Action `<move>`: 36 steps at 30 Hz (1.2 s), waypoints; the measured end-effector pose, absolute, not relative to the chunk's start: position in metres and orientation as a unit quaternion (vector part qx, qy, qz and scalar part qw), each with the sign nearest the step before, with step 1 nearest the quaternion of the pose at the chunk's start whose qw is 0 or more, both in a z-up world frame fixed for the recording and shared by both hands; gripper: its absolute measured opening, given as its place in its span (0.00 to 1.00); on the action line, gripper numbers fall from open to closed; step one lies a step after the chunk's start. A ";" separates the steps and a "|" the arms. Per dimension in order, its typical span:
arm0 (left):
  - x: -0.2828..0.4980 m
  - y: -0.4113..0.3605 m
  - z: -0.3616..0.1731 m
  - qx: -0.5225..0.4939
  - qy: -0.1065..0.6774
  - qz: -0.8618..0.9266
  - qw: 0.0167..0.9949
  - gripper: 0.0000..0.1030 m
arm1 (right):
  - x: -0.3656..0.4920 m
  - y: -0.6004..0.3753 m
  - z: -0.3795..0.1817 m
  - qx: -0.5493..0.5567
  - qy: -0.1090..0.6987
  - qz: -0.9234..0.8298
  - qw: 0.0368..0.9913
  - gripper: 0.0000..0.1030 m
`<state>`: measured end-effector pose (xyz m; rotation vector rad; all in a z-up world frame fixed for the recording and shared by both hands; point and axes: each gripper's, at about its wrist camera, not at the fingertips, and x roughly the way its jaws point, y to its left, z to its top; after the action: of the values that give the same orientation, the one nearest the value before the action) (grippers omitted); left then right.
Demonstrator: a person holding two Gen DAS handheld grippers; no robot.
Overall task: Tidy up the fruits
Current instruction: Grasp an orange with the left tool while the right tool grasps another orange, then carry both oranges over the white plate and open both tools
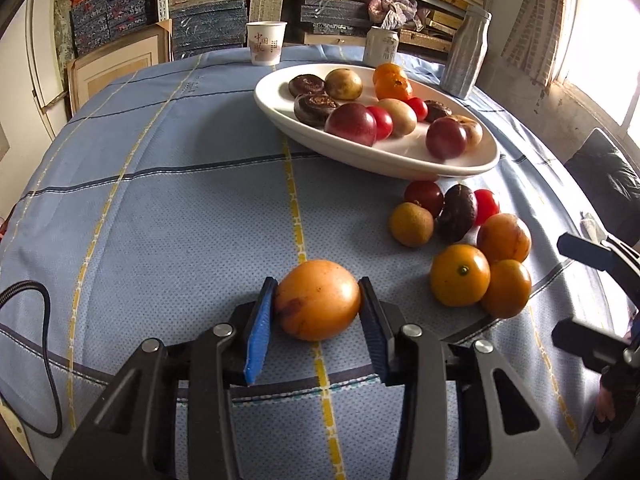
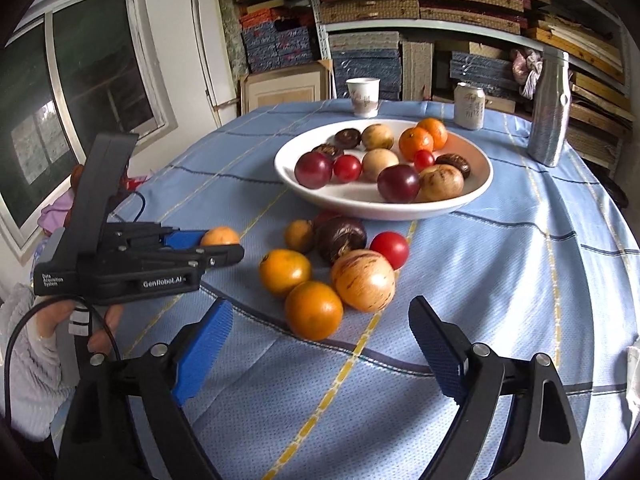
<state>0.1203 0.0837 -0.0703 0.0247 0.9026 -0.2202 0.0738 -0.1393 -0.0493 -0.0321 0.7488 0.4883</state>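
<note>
Fruits lie in two groups on my table: a cluster loose on the blue checked cloth [image 1: 160, 208] and a dozen or so in the white bowl [image 2: 288, 168] beyond it. One orange-yellow fruit [image 1: 318, 300] sits apart from both, resting on the cloth between the pads of my left gripper [image 1: 316, 312], which press against its two sides. From my right wrist view only the top of that fruit shows, the rest hidden behind the left tool's dark fingers. My right gripper [image 2: 320, 344] is spread wide with nothing between its pads, just short of the nearest orange [image 2: 314, 315] in the loose cluster.

A dark fruit at the cluster's far side is partly covered by its neighbours, and I cannot tell what kind it is. My left hand [image 2: 60, 320] is mostly cut off at the frame edge, a pale knitted sleeve over it.

At the table's far edge stand a paper cup [image 2: 363, 97], a drinks can [image 2: 469, 106] and a silvery bottle [image 2: 549, 108]. Behind them, shelves hold stacked woven and patterned boxes. Windows show on both sides, the one in my left wrist view washed out by glare.
</note>
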 end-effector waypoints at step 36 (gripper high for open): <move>0.100 0.080 -0.028 0.003 0.378 -0.115 0.919 0.39 | 0.087 -0.164 -0.038 0.082 0.379 0.254 0.886 0.36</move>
<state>0.0995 0.0802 -0.0278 0.0071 0.7764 -0.2366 0.0874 -0.1640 -0.0383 0.1700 0.7893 0.5284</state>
